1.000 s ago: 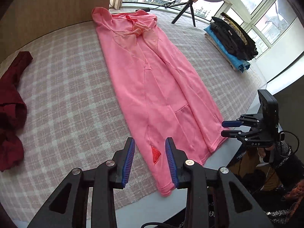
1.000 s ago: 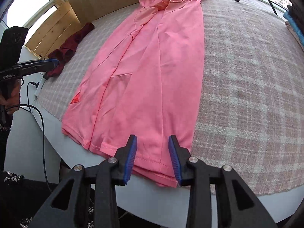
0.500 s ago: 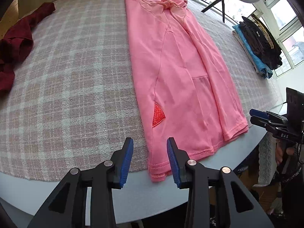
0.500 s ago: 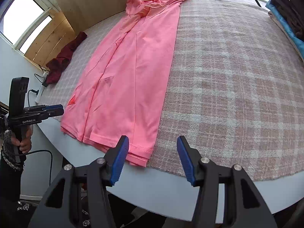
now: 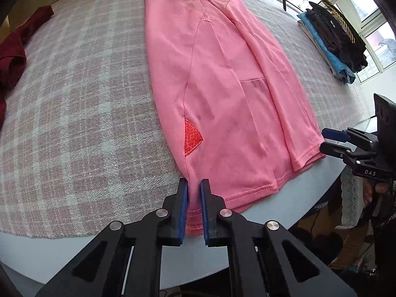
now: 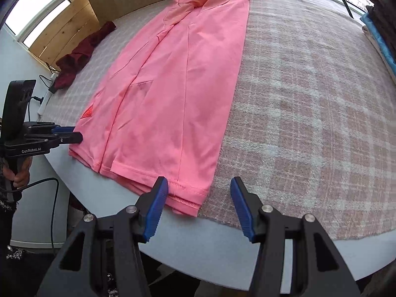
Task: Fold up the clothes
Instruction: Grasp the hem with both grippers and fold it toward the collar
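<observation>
On the plaid table [image 5: 74,123], left claw [image 5: 193,208] closing on the pink garment [image 5: 222,86] hem (right claw [image 6: 198,208] gapes).

Daylight from the tall windows [image 5: 376,22] behind my checked pink-and-white tablecloth [image 5: 74,113] keeps both wrist views bright and even, the panes nearly blown out. Shadows are soft and faint. My fisheye lenses bow the table edge and darken the corners; focus stays sharp throughout.

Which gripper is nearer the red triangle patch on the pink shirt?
Left. The left gripper is closing on the hem just below the red patch; the right gripper waits open at the hem's opposite corner.
</observation>
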Demonstrator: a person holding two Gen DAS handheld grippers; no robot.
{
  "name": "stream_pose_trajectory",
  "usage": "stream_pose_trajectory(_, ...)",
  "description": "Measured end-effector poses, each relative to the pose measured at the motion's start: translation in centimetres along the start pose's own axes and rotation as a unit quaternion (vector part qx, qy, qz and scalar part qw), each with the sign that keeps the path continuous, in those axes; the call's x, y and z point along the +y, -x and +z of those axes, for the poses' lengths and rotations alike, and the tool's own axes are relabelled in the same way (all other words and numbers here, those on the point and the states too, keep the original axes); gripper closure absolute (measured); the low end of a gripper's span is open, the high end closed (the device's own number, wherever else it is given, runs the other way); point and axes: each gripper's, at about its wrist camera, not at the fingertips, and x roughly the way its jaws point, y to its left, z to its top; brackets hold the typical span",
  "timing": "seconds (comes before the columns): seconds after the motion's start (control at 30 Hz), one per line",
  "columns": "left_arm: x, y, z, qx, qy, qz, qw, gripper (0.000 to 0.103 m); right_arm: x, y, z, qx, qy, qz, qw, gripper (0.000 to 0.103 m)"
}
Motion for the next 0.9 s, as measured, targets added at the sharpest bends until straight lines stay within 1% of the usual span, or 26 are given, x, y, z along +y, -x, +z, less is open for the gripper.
stream_pose_trajectory(0.03, 0.2, 0.0, 0.1, 0.002, -0.003, -0.001, 1.0, 0.1, 0.2, -0.1, 0.0, 0.002, 0.004, -0.002, 1.0, 0.051)
stream_pose_trajectory(0.07, 0.3, 0.0, 0.2, 0.005, -0.004, -0.004, 1.0, 0.1, 0.2, -0.1, 0.0, 0.004, 0.007, -0.002, 1.0, 0.053)
stream_pose_trajectory(0.1, 0.5, 0.0, 0.3, 0.006, -0.004, -0.007, 1.0, 0.1, 0.2, -0.1, 0.1, 0.004, 0.008, -0.002, 1.0, 0.064)
stream_pose_trajectory(0.13, 0.7, 0.1, 0.3, 0.006, -0.002, -0.011, 0.9999, 0.101, 0.1, -0.2, 0.2, 0.009, 0.003, 0.008, 1.0, 0.091)
stream_pose_trajectory(0.17, 0.9, 0.1, 0.4, 0.007, 0.003, -0.021, 0.9998, 0.101, -0.2, -0.5, 0.2, 0.014, -0.01, 0.027, 0.999, 0.098)
stream_pose_trajectory(0.23, 1.5, 0.4, 0.6, 0.011, 0.014, -0.061, 0.998, 0.101, -0.8, -0.6, 0.3, 0.018, -0.033, 0.057, 0.998, 0.098)
stream_pose_trajectory(0.3, 1.8, 1.0, 1.0, 0.013, 0.019, -0.092, 0.9955, 0.101, -1.2, -0.3, 0.6, 0.024, -0.057, 0.094, 0.994, 0.098)
stream_pose_trajectory(0.37, 2.0, 2.2, 1.8, 0.011, 0.019, -0.125, 0.9919, 0.101, -1.6, 0.6, 1.0, 0.019, -0.089, 0.143, 0.986, 0.098)
stream_pose_trajectory(0.47, 2.7, 4.4, 4.5, -0.003, 0.019, -0.17, 0.9853, 0.101, -1.8, 2.6, 2.7, -0.004, -0.116, 0.192, 0.975, 0.098)
stream_pose_trajectory(0.5, 3.2, 5.0, 5.6, -0.009, 0.019, -0.184, 0.9826, 0.101, -2.0, 3.3, 3.7, -0.013, -0.124, 0.202, 0.971, 0.098)
stream_pose_trajectory(0.57, 3.7, 6.1, 8.0, -0.022, 0.009, -0.202, 0.979, 0.101, -2.3, 4.6, 5.9, -0.033, -0.137, 0.223, 0.965, 0.098)
stream_pose_trajectory(0.63, 4.3, 7.0, 11.6, -0.038, -0.005, -0.201, 0.9789, 0.101, -2.9, 5.4, 9.0, -0.057, -0.15, 0.237, 0.958, 0.098)
stream_pose_trajectory(0.67, 4.7, 6.9, 13.1, -0.048, -0.01, -0.193, 0.9799, 0.101, -3.3, 5.7, 10.8, -0.068, -0.156, 0.241, 0.956, 0.098)
stream_pose_trajectory(0.7, 4.6, 6.5, 15.5, -0.056, -0.011, -0.182, 0.9817, 0.101, -3.8, 5.6, 12.6, -0.078, -0.162, 0.24, 0.954, 0.098)
stream_pose_trajectory(0.8, 5.6, 3.7, 21.9, -0.069, -0.005, -0.153, 0.9858, 0.101, -5.8, 4.3, 18.5, -0.1, -0.184, 0.222, 0.952, 0.098)
stream_pose_trajectory(0.83, 6.2, 1.6, 23.8, -0.064, -0.004, -0.144, 0.9875, 0.098, -6.7, 3.3, 20.5, -0.105, -0.199, 0.221, 0.949, 0.098)
stream_pose_trajectory(0.87, 7.0, -0.1, 25.5, -0.056, 0.004, -0.126, 0.9904, 0.098, -7.8, 2.2, 22.3, -0.104, -0.209, 0.223, 0.946, 0.096)
stream_pose_trajectory(0.9, 8.1, -1.5, 26.8, -0.042, 0.017, -0.112, 0.9927, 0.094, -8.8, 1.0, 23.9, -0.09, -0.219, 0.209, 0.949, 0.091)
